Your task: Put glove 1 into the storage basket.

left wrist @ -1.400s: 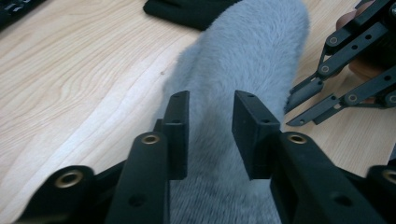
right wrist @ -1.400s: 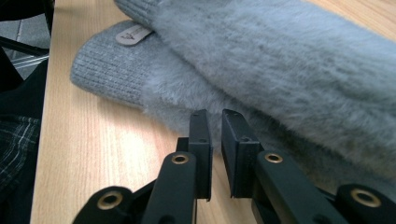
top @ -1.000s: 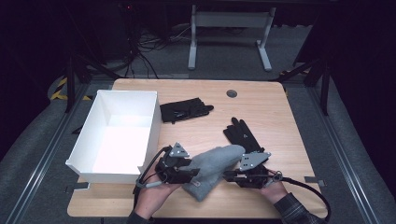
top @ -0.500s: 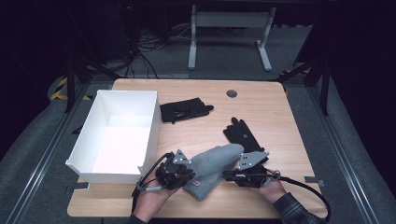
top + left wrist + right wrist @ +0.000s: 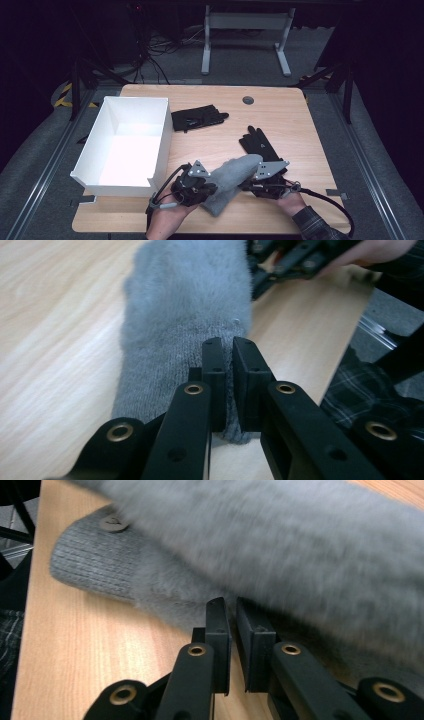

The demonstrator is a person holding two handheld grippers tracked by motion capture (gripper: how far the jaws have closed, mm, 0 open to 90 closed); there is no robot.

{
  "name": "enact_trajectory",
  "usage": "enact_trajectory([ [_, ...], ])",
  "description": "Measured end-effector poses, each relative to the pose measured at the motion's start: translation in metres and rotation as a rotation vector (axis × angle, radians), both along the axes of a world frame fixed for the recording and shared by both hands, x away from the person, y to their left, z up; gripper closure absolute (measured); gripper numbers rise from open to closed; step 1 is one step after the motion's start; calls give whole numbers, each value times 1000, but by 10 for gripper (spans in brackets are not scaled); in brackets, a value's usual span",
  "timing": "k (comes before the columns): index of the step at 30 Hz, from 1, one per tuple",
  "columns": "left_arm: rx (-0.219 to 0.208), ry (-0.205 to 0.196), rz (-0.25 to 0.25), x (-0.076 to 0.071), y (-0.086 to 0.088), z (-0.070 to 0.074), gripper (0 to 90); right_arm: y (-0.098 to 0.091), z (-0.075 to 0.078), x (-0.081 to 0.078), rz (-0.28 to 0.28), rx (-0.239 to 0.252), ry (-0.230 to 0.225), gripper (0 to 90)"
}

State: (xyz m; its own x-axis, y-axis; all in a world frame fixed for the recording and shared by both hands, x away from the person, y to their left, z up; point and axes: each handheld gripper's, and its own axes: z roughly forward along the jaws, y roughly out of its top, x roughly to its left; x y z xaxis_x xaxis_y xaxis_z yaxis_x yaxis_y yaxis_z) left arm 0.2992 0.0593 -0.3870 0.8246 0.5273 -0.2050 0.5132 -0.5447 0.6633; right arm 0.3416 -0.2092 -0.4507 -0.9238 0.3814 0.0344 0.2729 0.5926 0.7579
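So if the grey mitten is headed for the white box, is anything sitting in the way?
Nothing visible blocks it. The grey mitten lies just right of the white box, bare tabletop between. Only the box's own wall must be cleared.

A white open-topped box [image 5: 131, 145] sits on the left part of the wooden table [image 5: 295, 120], its near wall apparently notched at the right corner. Just beside its far right corner lies a black glove [image 5: 197, 118], fingers pointing right. A second black glove [image 5: 257, 142] lies well apart, right of centre. A small dark round grommet [image 5: 248, 100] sits near the table's far edge.
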Motion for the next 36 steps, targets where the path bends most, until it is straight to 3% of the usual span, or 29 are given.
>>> enact_trajectory([
  [3,-2,15,-23,-1,-6,-5,838,-1,-1,2,-18,-2,-4,868],
  [6,-22,-1,-42,-1,-7,-5,799,-2,-1,4,-31,-11,-1,868],
  [7,-22,-1,-42,-1,-7,-5,782,-2,-1,4,-31,-11,-1,868],
  [9,-76,-11,-33,2,-1,-1,777,-5,1,4,-43,-30,2,868],
  [13,-79,-39,-4,6,5,3,824,-20,2,5,-85,-35,-2,868],
  [15,-75,-42,16,11,8,3,848,-24,4,6,-102,-45,-8,870],
  [17,-59,-51,38,16,9,1,852,-35,8,7,-131,-10,-12,881],
  [18,-37,-60,66,21,8,-2,854,-44,15,9,-174,-6,-22,884],
  [22,-10,-55,92,31,5,-8,855,-58,28,9,-219,27,-36,892],
  [26,4,-49,96,36,1,-12,849,-66,38,7,-240,62,-46,895],
  [31,29,-35,89,39,-3,-20,773,-62,35,19,-260,40,-36,894],
  [32,37,-42,86,38,-5,-22,726,-61,35,24,-267,51,-30,857],
  [36,40,-51,82,38,-6,-23,694,-60,44,29,-276,98,-30,745],
])
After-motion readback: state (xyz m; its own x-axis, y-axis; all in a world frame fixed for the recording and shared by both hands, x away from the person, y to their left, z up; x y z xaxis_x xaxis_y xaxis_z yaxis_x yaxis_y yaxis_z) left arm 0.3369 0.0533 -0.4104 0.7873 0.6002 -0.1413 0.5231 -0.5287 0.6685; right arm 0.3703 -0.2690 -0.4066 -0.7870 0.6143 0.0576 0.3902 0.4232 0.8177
